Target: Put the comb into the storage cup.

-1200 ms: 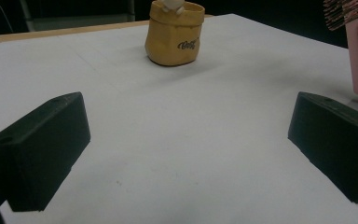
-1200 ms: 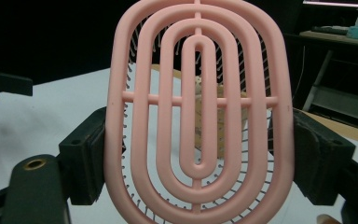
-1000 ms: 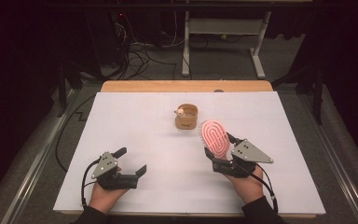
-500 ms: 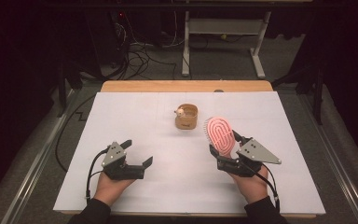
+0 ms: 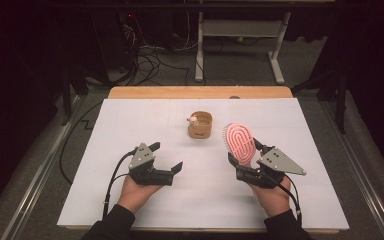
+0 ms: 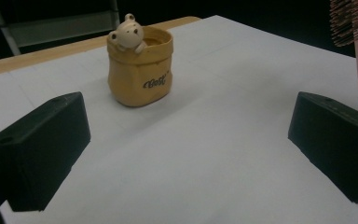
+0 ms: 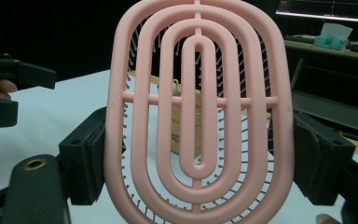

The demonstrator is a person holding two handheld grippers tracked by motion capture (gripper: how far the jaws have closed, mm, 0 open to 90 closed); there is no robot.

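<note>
We've got the pink oval plastic hairbrush with the vented looped back [image 5: 240, 143] clamped at its two side edges in the right gripper [image 5: 244, 166], lifted off the table, head tilted up, just right of the small tan bag-shaped ceramic pot with a bear figure on its rim [image 5: 200, 125]. In the right gripper view the brush [image 7: 198, 109] stands between both pads, bristles facing away, and the pot shows through its slots.

Left gripper [image 5: 166, 160]: jaws wide apart, nothing between them, near-left of the pot. Its view looks straight at the pot [image 6: 141, 65], so we read it as lining up to steady or take the pot.

Progress, as we judge it: brush pickup done; pot untouched, upright, apparently empty as far as we can see. What's left is probably bringing the brush to the pot, maybe standing it inside. Not started yet.

Surface: white sheet over a light wooden table [image 5: 200, 92], whose wood edge shows beyond the pot. Flat and matte, with only the pot standing on it.

Room: dark, grey carpet, tangle of cables [image 5: 150, 60] on the floor and a white desk frame [image 5: 240, 30] behind the pot.
</note>
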